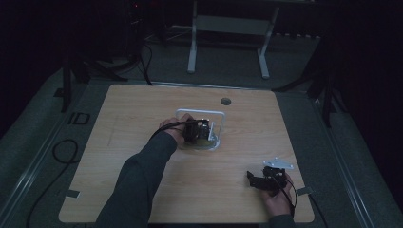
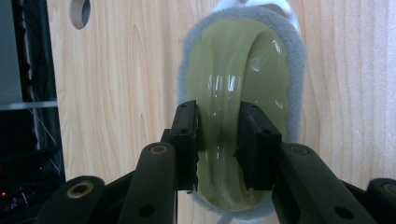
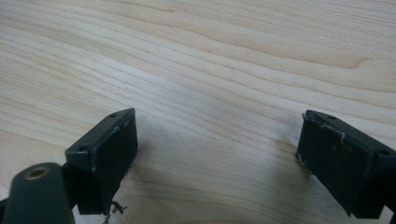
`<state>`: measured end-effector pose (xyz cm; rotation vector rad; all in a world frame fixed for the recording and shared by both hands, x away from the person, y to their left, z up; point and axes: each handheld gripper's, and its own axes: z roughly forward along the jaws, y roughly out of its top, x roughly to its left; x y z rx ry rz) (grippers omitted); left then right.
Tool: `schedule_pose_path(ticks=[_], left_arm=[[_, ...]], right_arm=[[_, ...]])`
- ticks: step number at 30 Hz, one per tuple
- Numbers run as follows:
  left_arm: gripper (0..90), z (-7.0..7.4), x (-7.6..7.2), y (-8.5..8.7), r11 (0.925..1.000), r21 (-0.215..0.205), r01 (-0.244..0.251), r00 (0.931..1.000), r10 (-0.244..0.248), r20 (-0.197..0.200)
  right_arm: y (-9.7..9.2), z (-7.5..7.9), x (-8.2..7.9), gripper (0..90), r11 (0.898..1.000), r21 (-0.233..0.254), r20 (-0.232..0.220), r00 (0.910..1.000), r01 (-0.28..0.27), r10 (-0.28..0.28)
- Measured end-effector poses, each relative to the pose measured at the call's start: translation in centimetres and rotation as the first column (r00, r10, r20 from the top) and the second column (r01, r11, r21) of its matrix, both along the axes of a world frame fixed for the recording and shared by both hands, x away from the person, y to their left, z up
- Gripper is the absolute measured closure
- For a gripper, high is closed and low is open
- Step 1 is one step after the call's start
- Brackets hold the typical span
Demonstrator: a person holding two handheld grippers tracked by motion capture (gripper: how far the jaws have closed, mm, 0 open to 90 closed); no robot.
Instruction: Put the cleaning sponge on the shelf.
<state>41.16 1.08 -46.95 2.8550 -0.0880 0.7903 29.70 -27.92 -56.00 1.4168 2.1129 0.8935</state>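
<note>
As I read the table (image 1: 119, 118) from its left edge across, the first entry is my left gripper (image 2: 218, 140), held over the middle of the board beside a white wire stand (image 1: 216, 114). Item in hand: one scrubbing pad (image 2: 233, 56), olive-green glossy top with a raised ridged grip, grey fleecy rim around it, lying flat on the wood. The ridge runs straight between my two black jaws; the left pad (image 2: 187, 135) sits just beside one flank of the ridge, the other pad close against the opposite flank. I cannot tell whether they press on it or merely stand alongside. A round hole (image 1: 225, 101) in the board lies beyond the stand. Last entry, near the right front corner: my right gripper (image 3: 217, 158), jaws wide apart, bare wood between them.
</note>
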Motion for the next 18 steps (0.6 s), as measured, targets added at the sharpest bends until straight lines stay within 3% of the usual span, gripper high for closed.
schedule_pose_path(ticks=[10, 18], left_arm=[[59.2, 0.4, -0.2, 0.2, 0.9997, -0.021, -0.012, 0.9998, 0.013, 0.013], [56.4, 1.2, -0.6, 0.6, 0.9991, -0.041, -0.004, 1.0000, 0.004, -0.002]], right_arm=[[0.0, 0.0, 0.0, 11.8, 1.000, 0.000, 0.000, 1.0000, 0.000, 0.000], [0.0, 0.0, 0.0, 11.8, 1.000, 0.000, 0.001, 1.0000, 0.000, 0.000]])
